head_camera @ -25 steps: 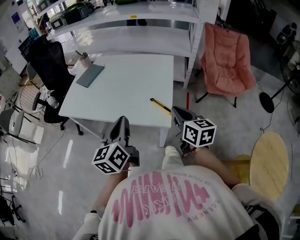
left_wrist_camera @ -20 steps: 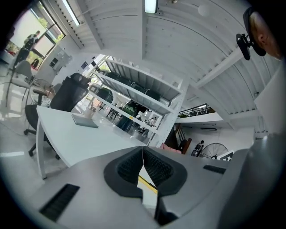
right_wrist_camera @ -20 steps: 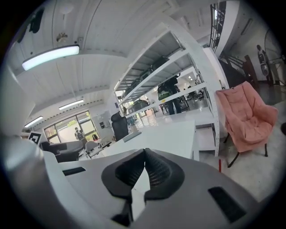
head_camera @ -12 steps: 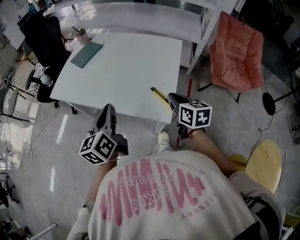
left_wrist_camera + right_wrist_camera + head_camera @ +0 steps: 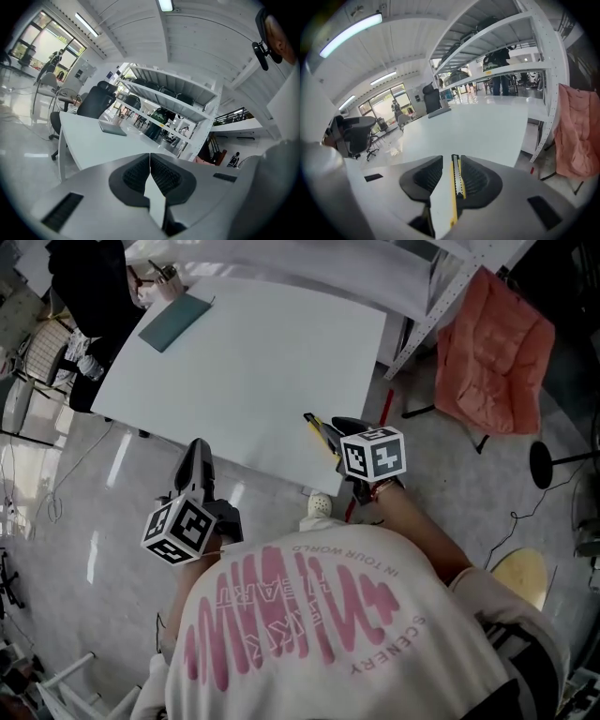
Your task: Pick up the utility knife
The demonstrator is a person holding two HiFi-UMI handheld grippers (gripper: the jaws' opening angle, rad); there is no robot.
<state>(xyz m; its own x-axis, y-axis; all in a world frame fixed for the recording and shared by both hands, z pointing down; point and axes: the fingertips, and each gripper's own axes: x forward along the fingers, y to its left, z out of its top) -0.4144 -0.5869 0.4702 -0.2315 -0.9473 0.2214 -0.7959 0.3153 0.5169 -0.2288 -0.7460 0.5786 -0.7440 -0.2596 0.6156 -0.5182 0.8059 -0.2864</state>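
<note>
I am holding my right gripper (image 5: 451, 159) at the near right edge of the white table (image 5: 262, 362), pointing it slantwise down along the tabletop. Its jaws have just been opening and are now standing apart. The utility knife (image 5: 456, 183) is lying between them, a yellow body with a steel blade strip, running lengthwise in line with the jaws. It is sitting just beside the right-hand pad (image 5: 476, 176), and a gap is showing between it and the left-hand pad, so I am not pinching it. In the head view the knife is resting on the table close to that near edge, with its far end sticking out past my jaw tips towards the middle of the table. I am carrying my left gripper (image 5: 195, 451) well apart from the knife, just off the table's near edge and over the glossy floor (image 5: 112, 474). Its pads are meeting at the tips with nothing between them. A grey-green pad (image 5: 175, 321) is lying at the far left corner of the table, and a black office chair (image 5: 89, 282) is standing beyond that corner. A salmon folding chair (image 5: 497, 343) is sitting off to the right, beside the white shelving (image 5: 441, 287).
</note>
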